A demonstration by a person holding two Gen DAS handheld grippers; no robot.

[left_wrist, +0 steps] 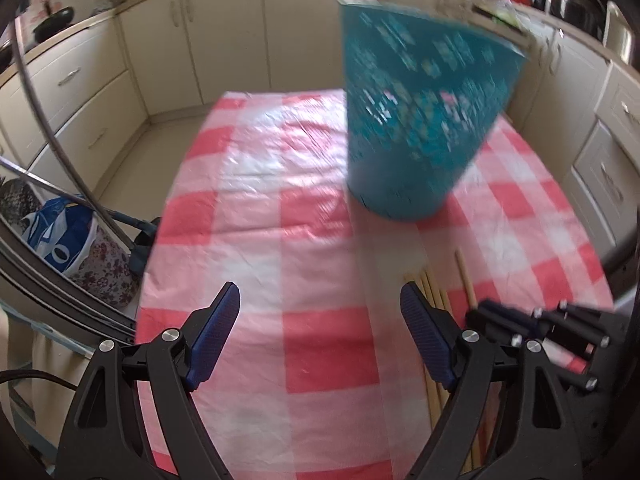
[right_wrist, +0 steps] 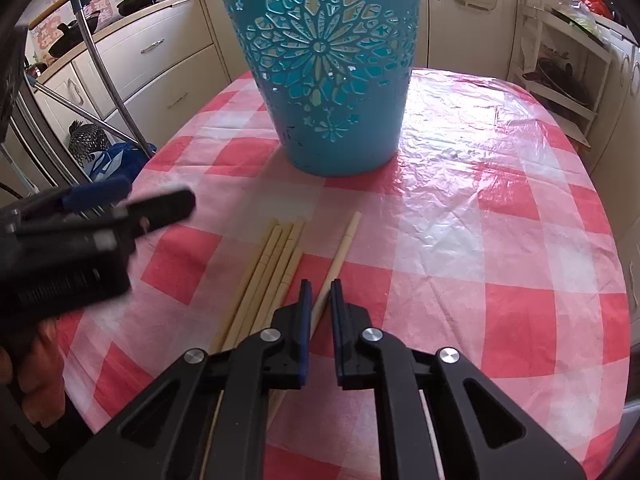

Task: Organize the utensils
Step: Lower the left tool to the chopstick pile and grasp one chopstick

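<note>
A teal cut-out plastic bucket [left_wrist: 416,120] [right_wrist: 332,80] stands upright on the red-and-white checked tablecloth [right_wrist: 480,220]. In front of it lie several pale wooden chopsticks [right_wrist: 272,272] in a bundle, and one single chopstick [right_wrist: 340,252] lies just to their right. My right gripper [right_wrist: 321,288] points down over that single chopstick; its jaws stand a narrow gap apart, the stick runs between them, and the pads do not visibly press it. My left gripper [left_wrist: 320,290] hovers wide open over bare cloth left of the bundle [left_wrist: 432,292], with nothing between its fingers.
Cream kitchen cabinets [left_wrist: 224,40] surround the table. Metal poles [right_wrist: 104,72] and a blue-and-white bag [left_wrist: 60,236] stand on the floor at the left. A white shelf rack [right_wrist: 560,72] stands at the far right. A hand [right_wrist: 36,360] holds the left gripper.
</note>
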